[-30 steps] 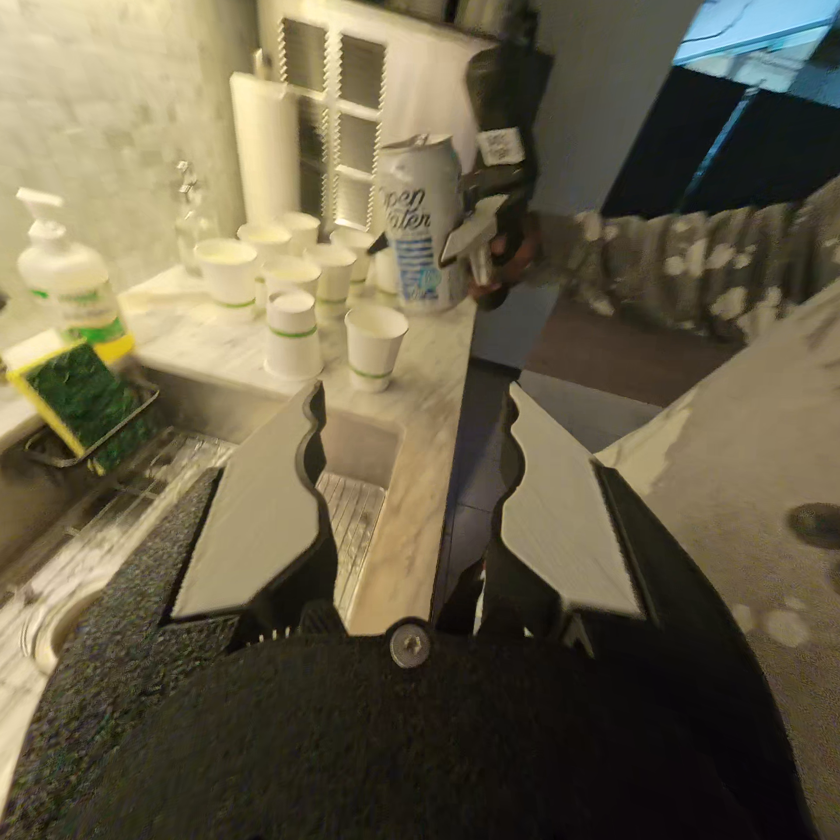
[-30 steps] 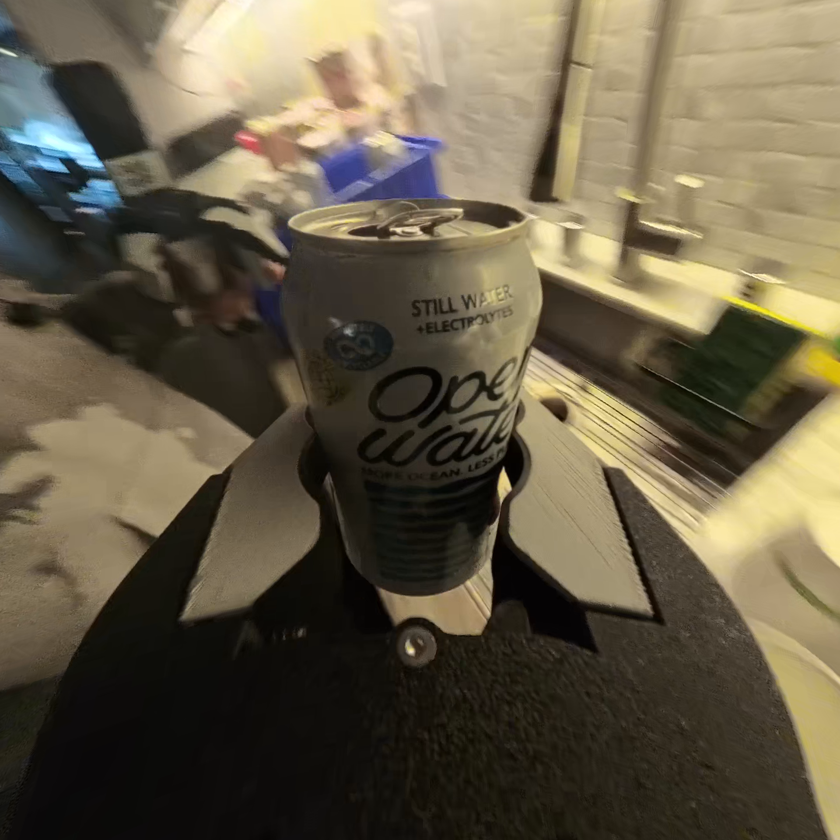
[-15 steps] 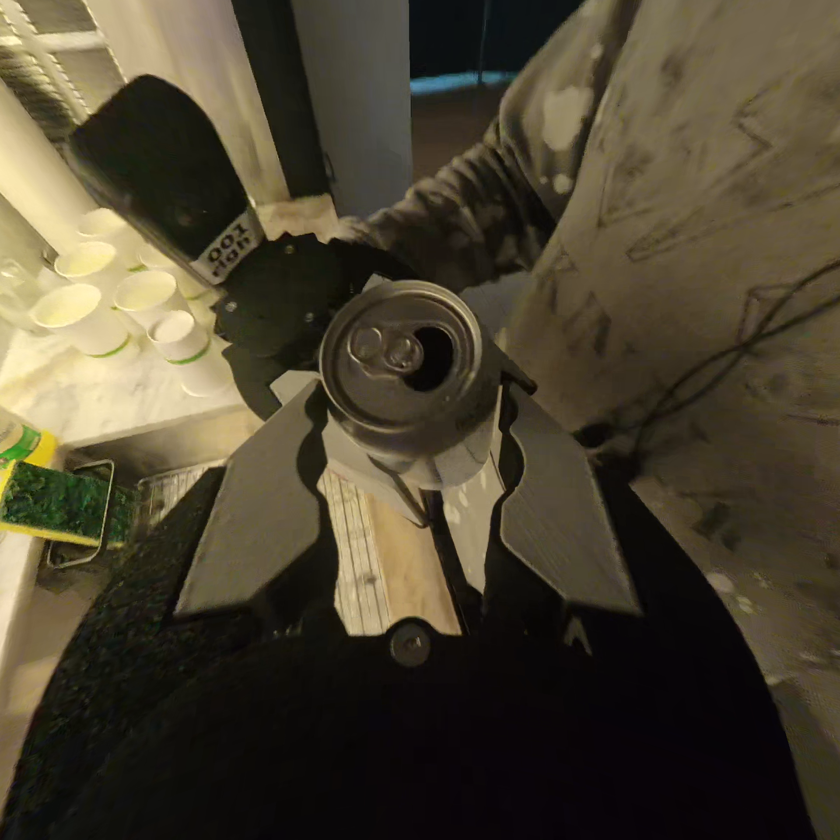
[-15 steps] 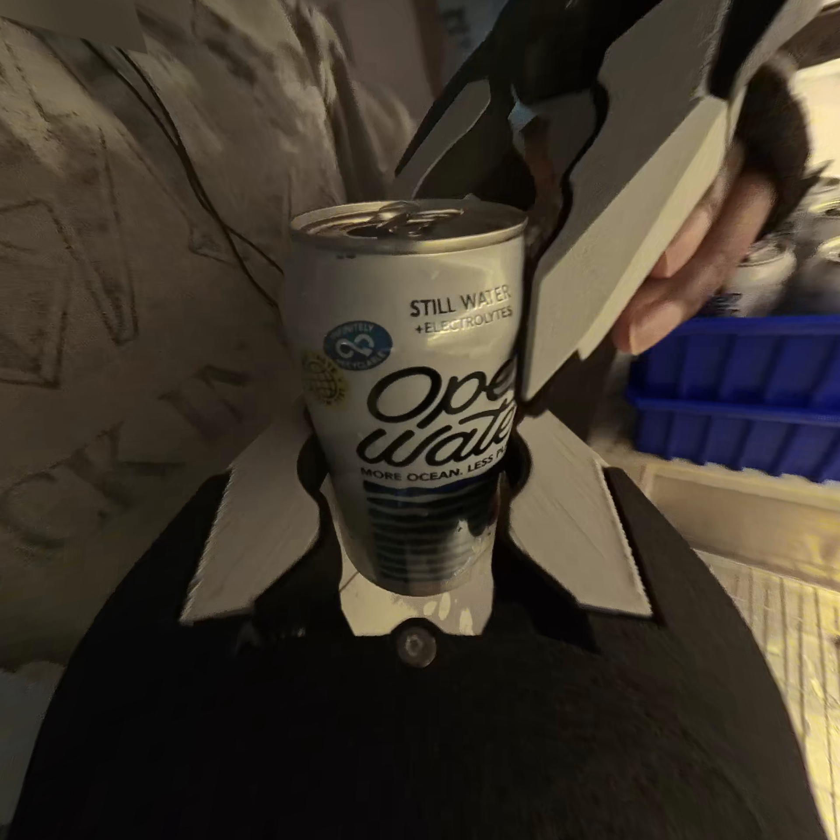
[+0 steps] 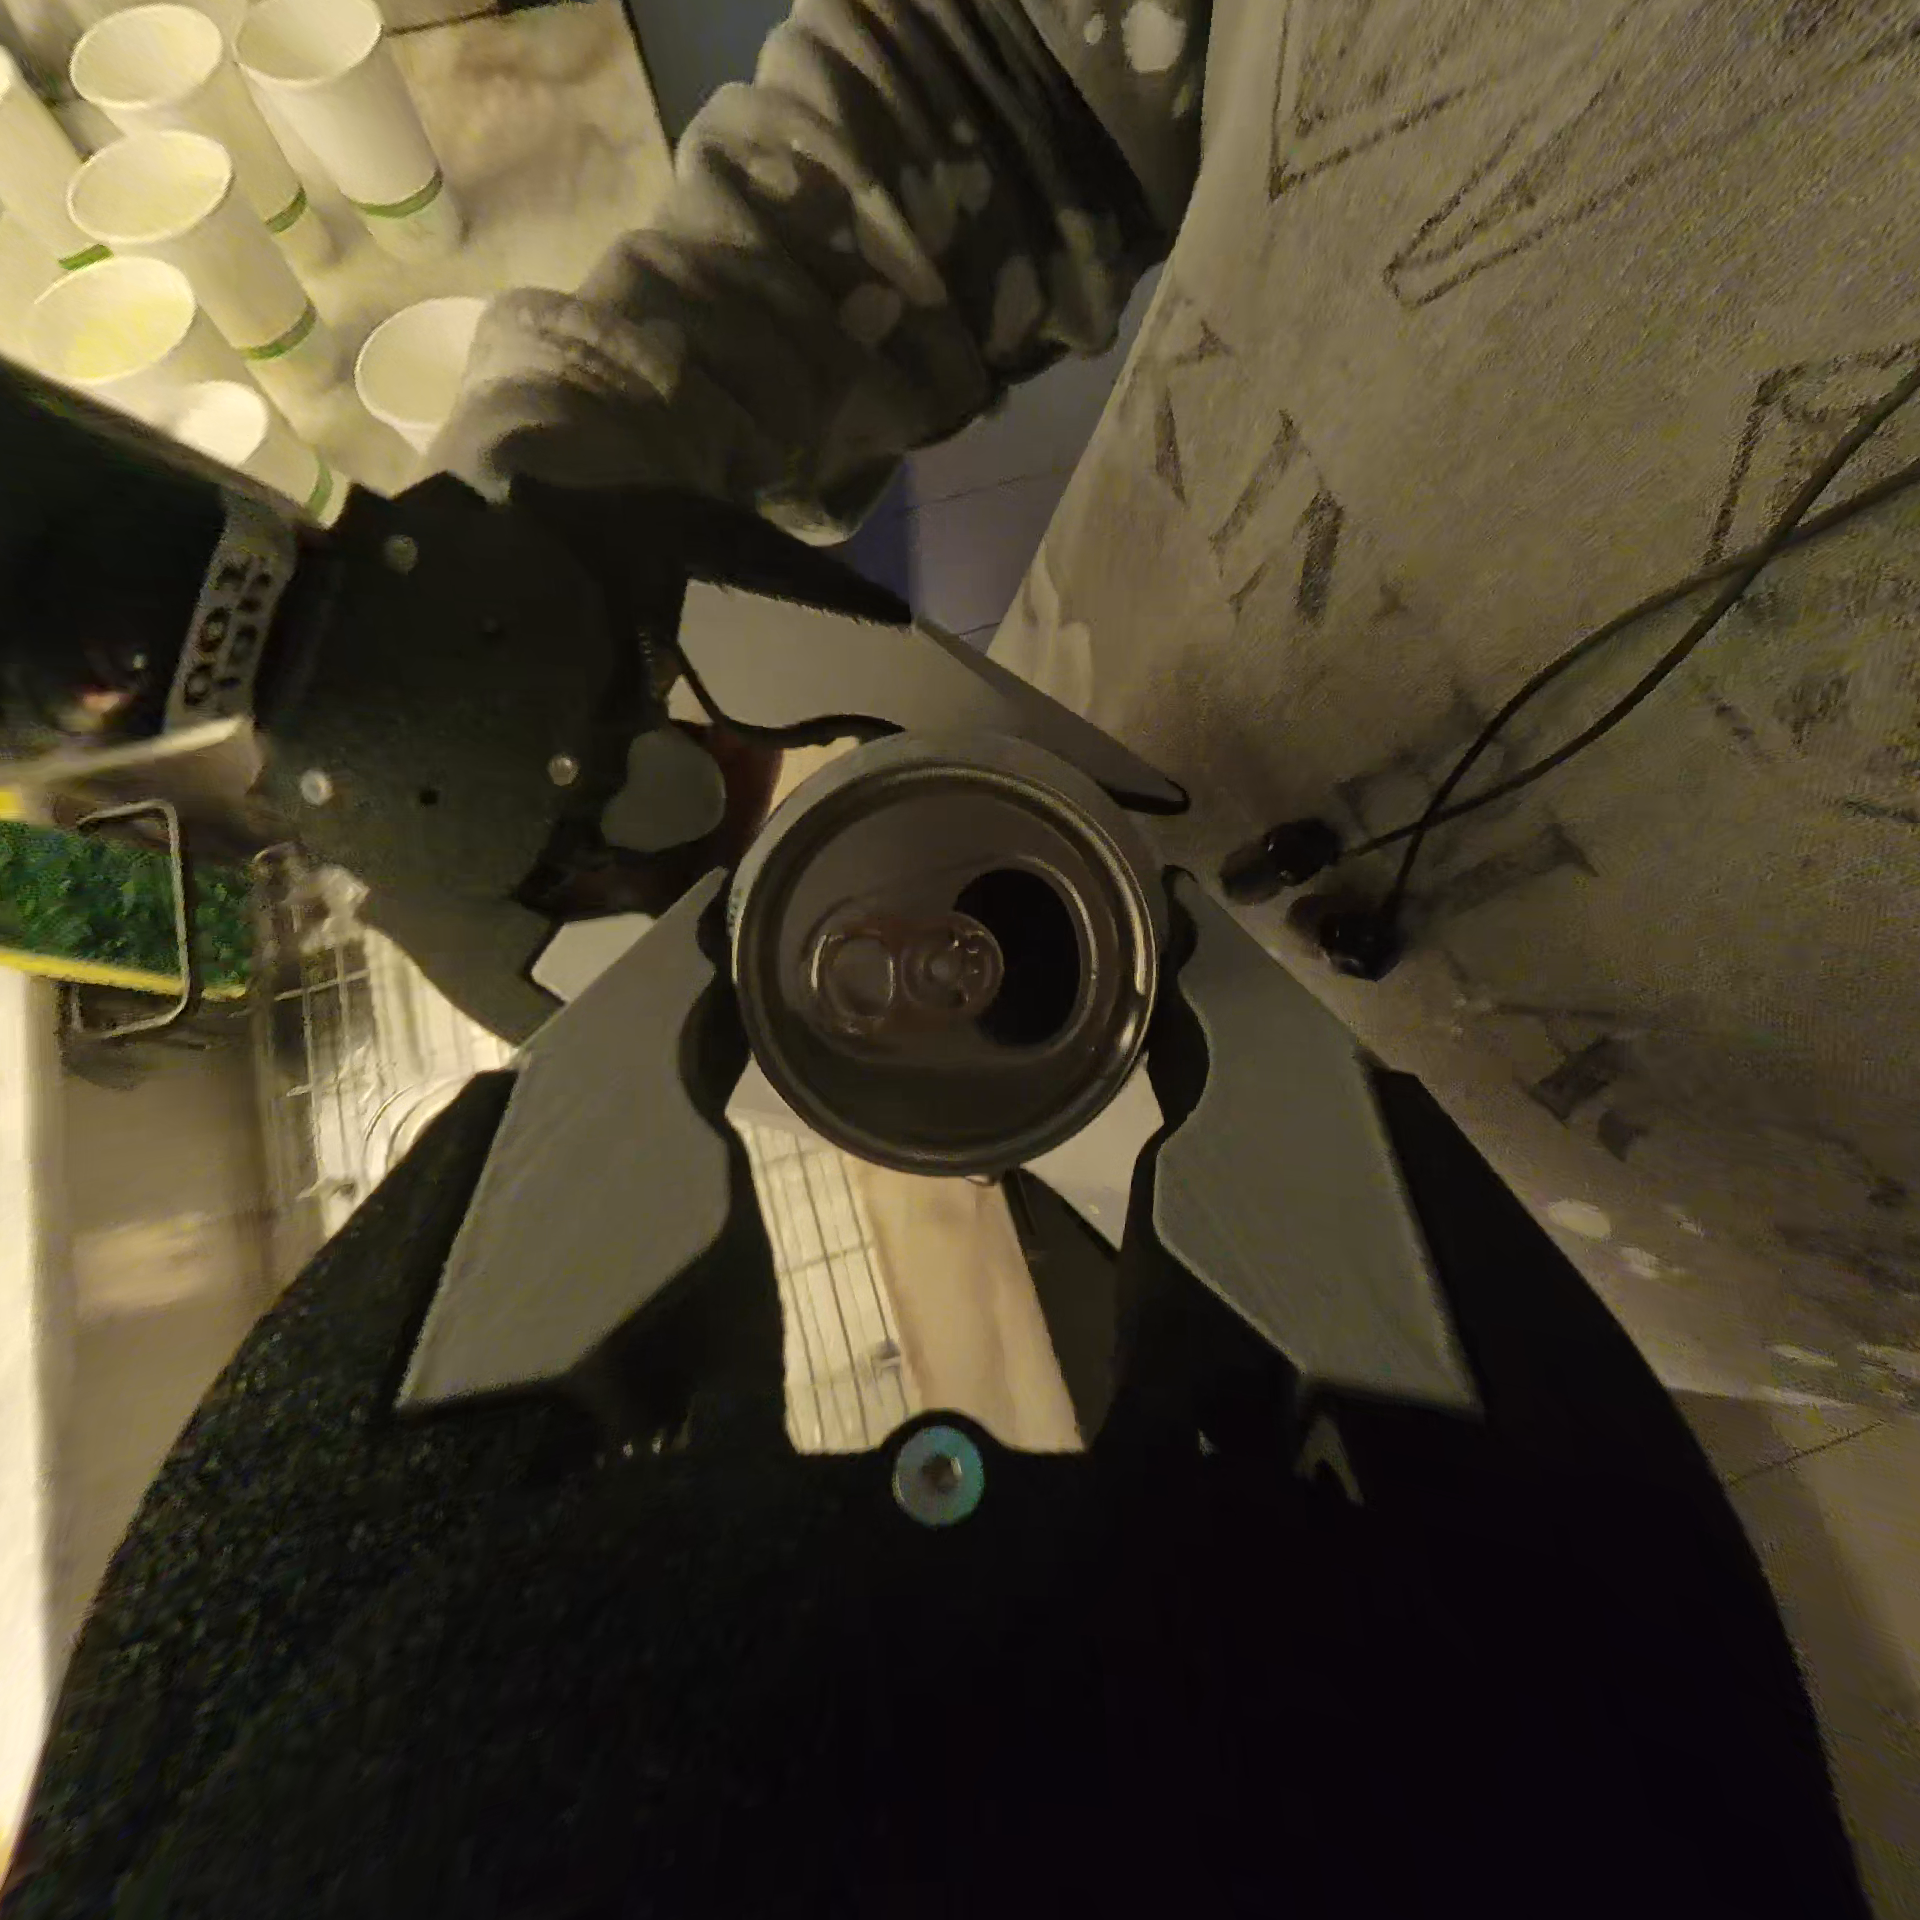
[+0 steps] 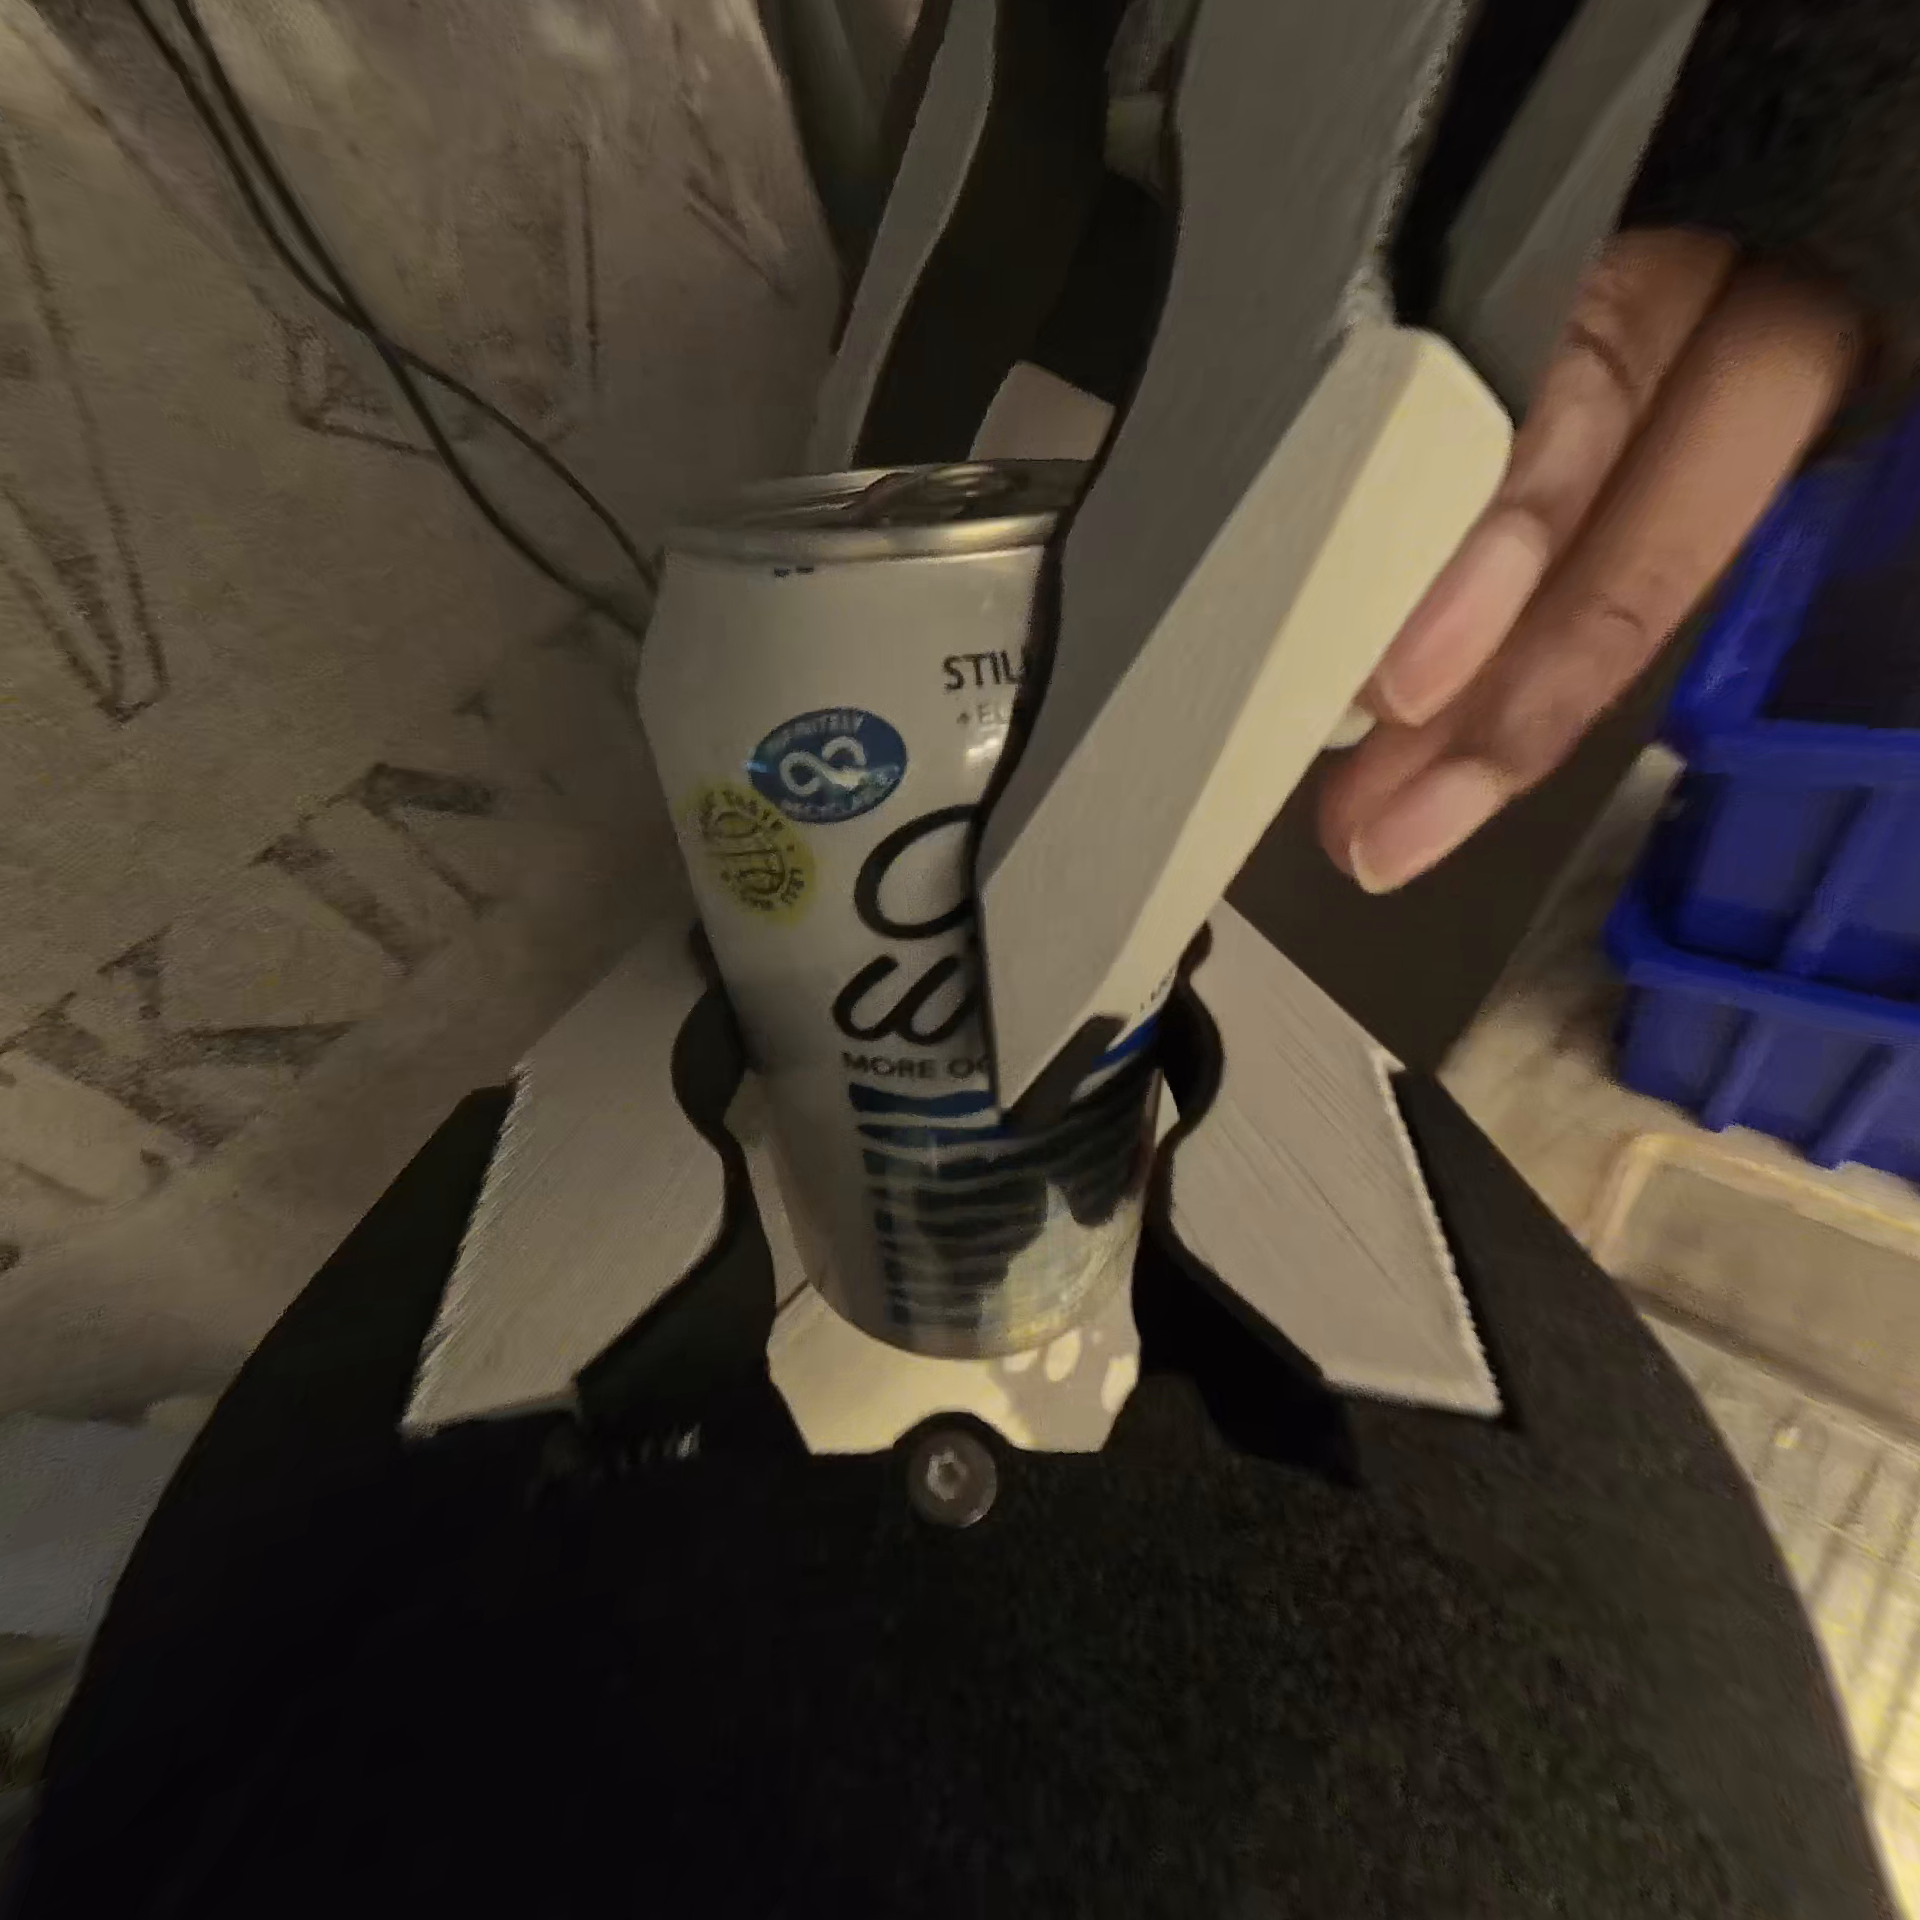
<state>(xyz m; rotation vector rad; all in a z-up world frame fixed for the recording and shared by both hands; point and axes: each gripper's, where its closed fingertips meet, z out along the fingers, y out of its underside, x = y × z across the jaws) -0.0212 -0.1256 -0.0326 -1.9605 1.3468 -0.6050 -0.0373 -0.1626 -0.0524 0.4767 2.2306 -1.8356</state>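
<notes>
The right gripper (image 6: pixel 951 1049) is clamped on the lower part of a white drink can (image 6: pixel 894 894), holding it upright in the air close to the person's pale printed shirt (image 6: pixel 312 520). The left gripper (image 5: pixel 940 997) comes down over the can's open top (image 5: pixel 943 961), jaws spread on either side; can't tell if they touch it. Paper cups (image 5: pixel 156 208) stand on the table (image 5: pixel 520 125) behind, and a green sponge (image 5: pixel 83 904) sits in a wire holder by the sink.
</notes>
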